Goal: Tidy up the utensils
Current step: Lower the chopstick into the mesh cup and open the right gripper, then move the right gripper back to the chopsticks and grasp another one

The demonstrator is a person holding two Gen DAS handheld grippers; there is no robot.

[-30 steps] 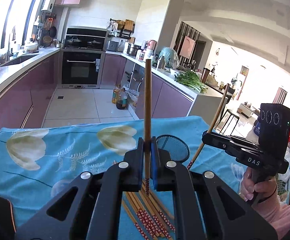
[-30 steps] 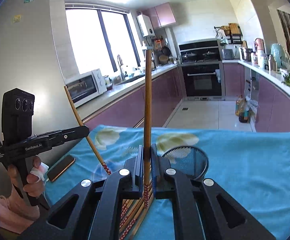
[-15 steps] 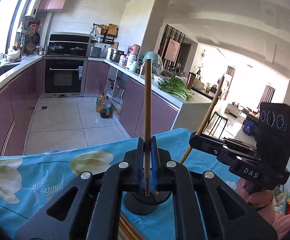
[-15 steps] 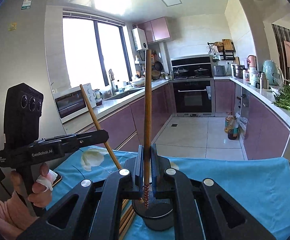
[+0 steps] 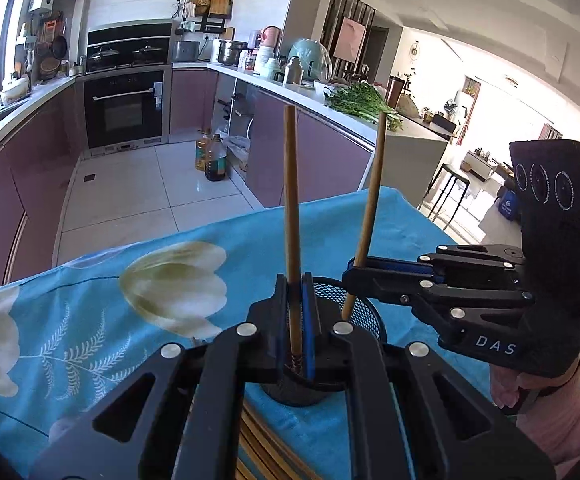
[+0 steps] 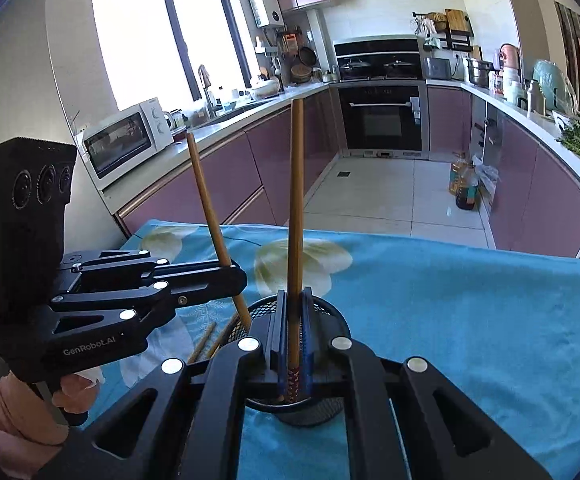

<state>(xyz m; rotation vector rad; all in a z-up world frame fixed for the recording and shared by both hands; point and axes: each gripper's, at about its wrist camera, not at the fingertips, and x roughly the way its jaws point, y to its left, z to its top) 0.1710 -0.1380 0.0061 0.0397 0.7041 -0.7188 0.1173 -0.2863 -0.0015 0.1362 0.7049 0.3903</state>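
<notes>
My left gripper [image 5: 295,308] is shut on a brown chopstick [image 5: 291,200], held upright over a black mesh holder [image 5: 363,316] on the blue flowered cloth. My right gripper [image 6: 294,320] is shut on another chopstick [image 6: 295,200], also upright over the same holder [image 6: 329,312]. In the left wrist view the right gripper [image 5: 351,276] holds its chopstick [image 5: 369,200] with the lower tip inside the holder. In the right wrist view the left gripper [image 6: 236,278] holds its chopstick [image 6: 210,208] with its tip at the holder's rim.
Several more chopsticks [image 5: 266,440] lie on the cloth under my left gripper, and some show left of the holder [image 6: 206,340]. The blue tablecloth [image 6: 449,300] ends at the far edge; beyond are kitchen cabinets, an oven and oil bottles [image 5: 214,156] on the floor.
Both grippers have carried their chopsticks from above the pile on the cloth to over the mesh holder and lowered them; the tips now reach into or against the holder.
</notes>
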